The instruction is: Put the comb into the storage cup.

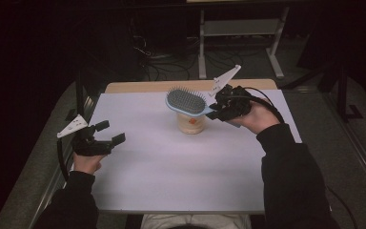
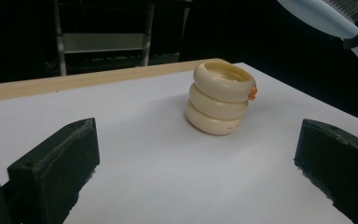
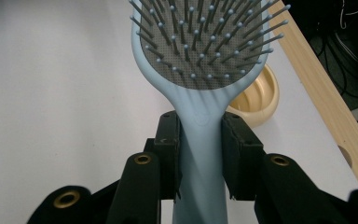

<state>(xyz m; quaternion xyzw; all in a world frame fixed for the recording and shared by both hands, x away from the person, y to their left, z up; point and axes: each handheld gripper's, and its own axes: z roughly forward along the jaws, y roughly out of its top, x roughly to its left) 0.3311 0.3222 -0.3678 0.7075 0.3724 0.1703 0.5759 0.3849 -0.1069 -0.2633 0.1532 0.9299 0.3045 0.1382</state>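
Right hand-held gripper (image 1: 218, 110): clamped on the neck of the pale blue hairbrush (image 1: 187, 102), one jaw on each side of the handle, as the right gripper view shows up close.
Hairbrush: held in the air, bristles facing up, its head right above the cream cup (image 1: 191, 123); from the high view it covers the cup's mouth.
Cream cup: standing upright on the white worktop (image 1: 171, 167), towards the far edge; ribbed like three stacked rings, a small orange mark on its side in the left gripper view.
Left hand-held gripper (image 1: 109, 132): jaws spread wide, nothing between them, out at the left side of the worktop and well apart from the cup.
Worktop: white sheet over a wooden top, whose bare strip shows along the far edge.
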